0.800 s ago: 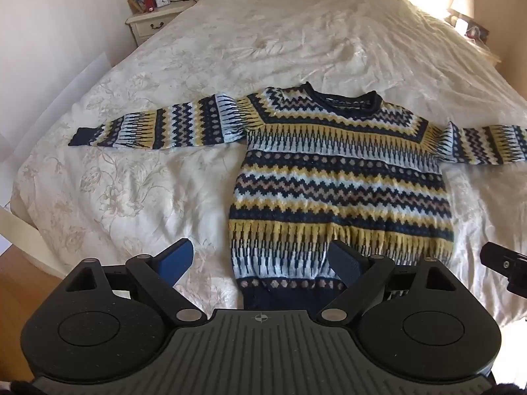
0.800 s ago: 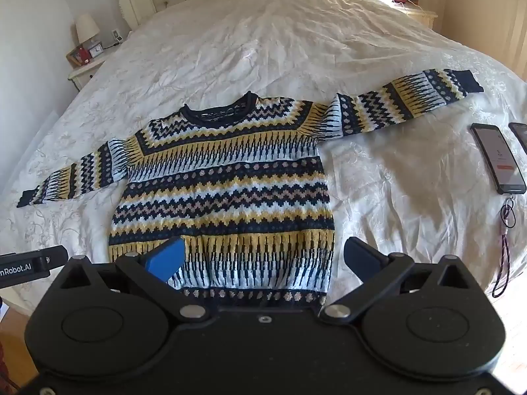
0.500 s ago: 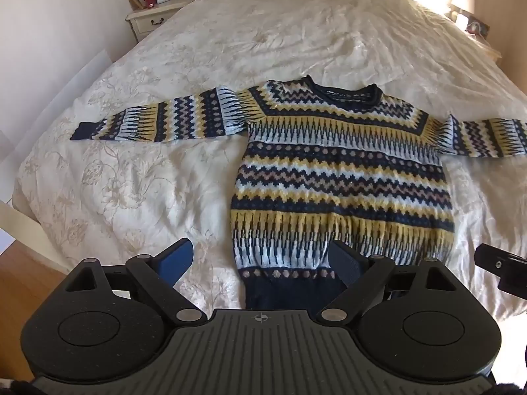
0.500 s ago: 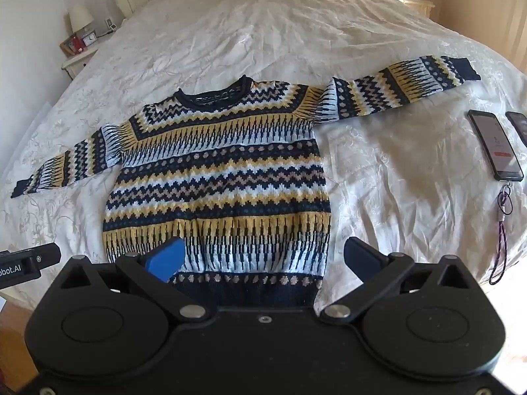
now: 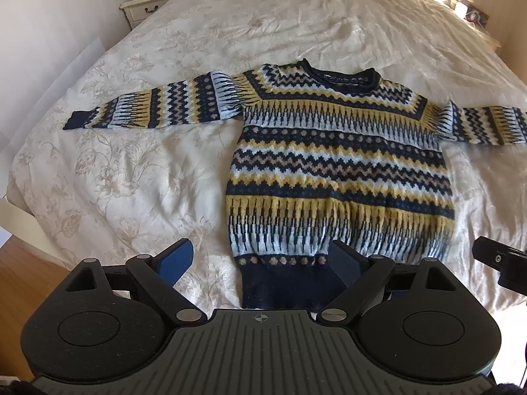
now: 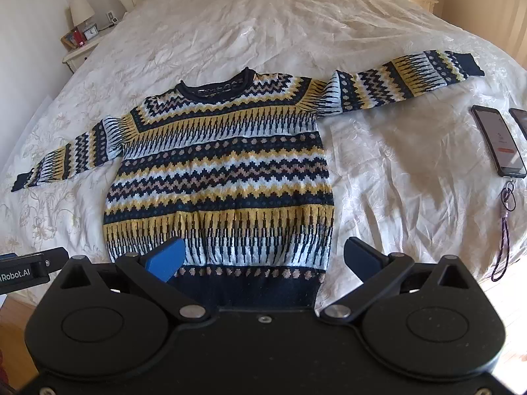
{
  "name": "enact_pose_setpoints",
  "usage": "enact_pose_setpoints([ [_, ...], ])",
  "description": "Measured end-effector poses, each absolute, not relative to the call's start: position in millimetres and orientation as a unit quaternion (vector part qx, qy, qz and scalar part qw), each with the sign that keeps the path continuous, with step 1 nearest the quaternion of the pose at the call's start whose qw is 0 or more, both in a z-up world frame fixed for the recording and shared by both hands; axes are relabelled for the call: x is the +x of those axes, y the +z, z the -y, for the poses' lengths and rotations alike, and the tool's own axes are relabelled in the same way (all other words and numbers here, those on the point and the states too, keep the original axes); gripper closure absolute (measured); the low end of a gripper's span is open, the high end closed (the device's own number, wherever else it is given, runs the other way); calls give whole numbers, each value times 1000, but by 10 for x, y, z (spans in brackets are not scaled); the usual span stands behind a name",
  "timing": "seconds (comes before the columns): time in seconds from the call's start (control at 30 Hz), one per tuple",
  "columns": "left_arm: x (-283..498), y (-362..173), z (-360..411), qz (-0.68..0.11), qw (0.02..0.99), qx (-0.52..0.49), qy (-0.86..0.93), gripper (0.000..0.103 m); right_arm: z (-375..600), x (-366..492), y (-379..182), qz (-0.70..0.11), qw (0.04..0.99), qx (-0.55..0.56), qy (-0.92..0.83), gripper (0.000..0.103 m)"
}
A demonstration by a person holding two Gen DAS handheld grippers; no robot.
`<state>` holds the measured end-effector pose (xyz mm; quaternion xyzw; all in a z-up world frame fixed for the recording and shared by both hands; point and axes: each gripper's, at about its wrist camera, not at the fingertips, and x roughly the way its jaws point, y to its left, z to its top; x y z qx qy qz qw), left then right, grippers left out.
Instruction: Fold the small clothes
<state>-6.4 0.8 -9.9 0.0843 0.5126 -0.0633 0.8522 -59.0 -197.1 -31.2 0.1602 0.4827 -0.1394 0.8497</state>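
2 wide-open grippers hover over flat sweater [image 5: 339, 171] on bed [image 5: 138, 171]

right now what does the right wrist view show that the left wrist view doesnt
Only the right wrist view shows the phone with its lanyard on the bedspread, plus the sweater's far right cuff. Only the left wrist view shows the wooden floor by the bed's corner. Both share the patterned sweater lying flat with sleeves spread, the bed, the nightstand, and an open tool low in frame.

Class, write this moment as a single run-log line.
stage: approach | sweater: flat on bed, sleeves spread, unfolded | left gripper: open, empty | right gripper: open, empty
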Motion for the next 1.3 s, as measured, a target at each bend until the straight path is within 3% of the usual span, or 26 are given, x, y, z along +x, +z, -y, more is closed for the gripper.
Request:
enact_pose_setpoints([
  [1.3, 127, -222, -28, -535, 838, 88, -59, 13, 1803, -368, -435, -504, 841, 155, -125, 1],
])
